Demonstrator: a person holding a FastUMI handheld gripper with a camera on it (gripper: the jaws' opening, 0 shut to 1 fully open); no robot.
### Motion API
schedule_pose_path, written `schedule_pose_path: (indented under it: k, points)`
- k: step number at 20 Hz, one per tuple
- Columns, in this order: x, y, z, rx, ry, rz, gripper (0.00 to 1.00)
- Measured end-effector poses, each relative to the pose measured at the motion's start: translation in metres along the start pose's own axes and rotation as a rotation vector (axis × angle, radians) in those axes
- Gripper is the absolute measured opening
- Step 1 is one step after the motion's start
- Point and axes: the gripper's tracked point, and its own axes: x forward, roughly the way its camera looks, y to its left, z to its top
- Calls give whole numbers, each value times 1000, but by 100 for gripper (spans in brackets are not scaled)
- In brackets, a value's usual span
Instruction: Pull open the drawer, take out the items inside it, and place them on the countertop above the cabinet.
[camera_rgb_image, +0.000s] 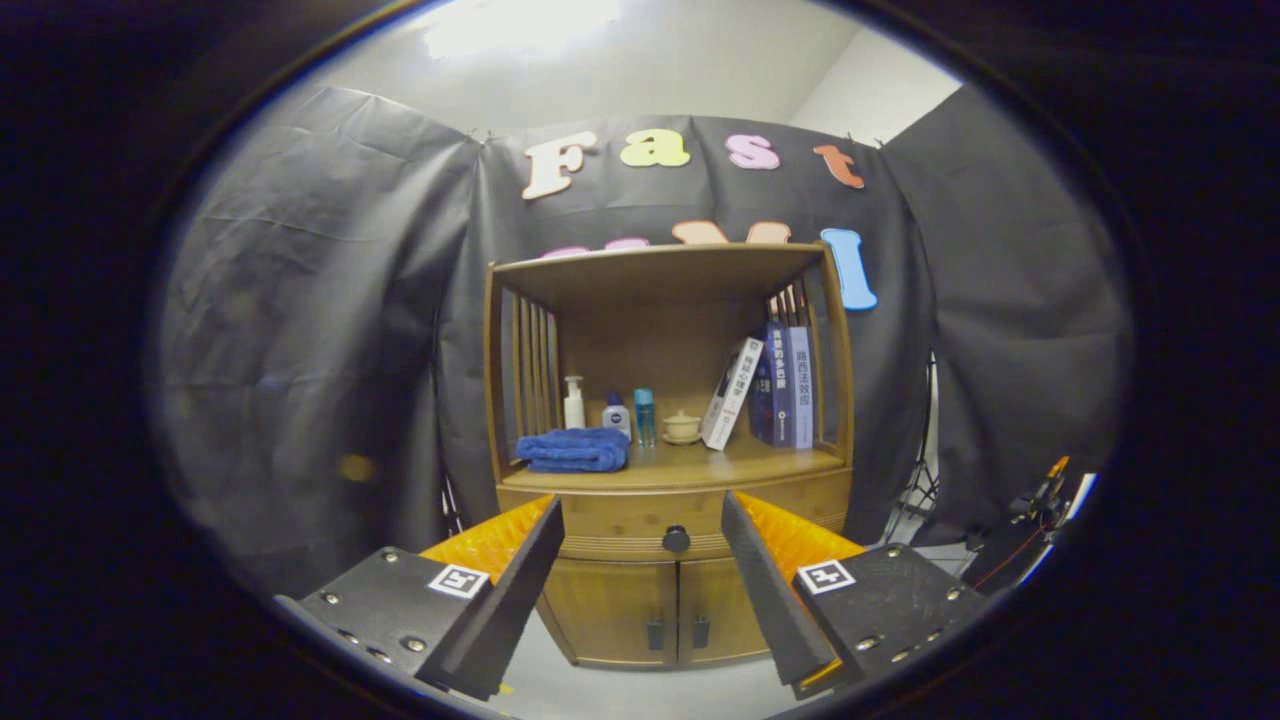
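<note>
Right now the gripper (640, 520) is hanging in front of the wooden cabinet (672, 560), its jaws standing wide apart and gripping nothing. The drawer (620, 520) is sitting closed, its dark knob (676, 539) showing in the gap between the fingers, well beyond them. On the countertop (700, 462) above, a folded blue towel (574, 450), some bottles (615, 412), a small cup (682, 426) and leaning books (765, 392) are resting.
</note>
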Motion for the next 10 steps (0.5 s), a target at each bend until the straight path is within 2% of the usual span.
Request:
schedule_pose_path:
  k: [8, 10]
  points:
    - [90, -30, -69, 8, 74, -25, 97]
    - [118, -36, -82, 20, 54, -31, 97]
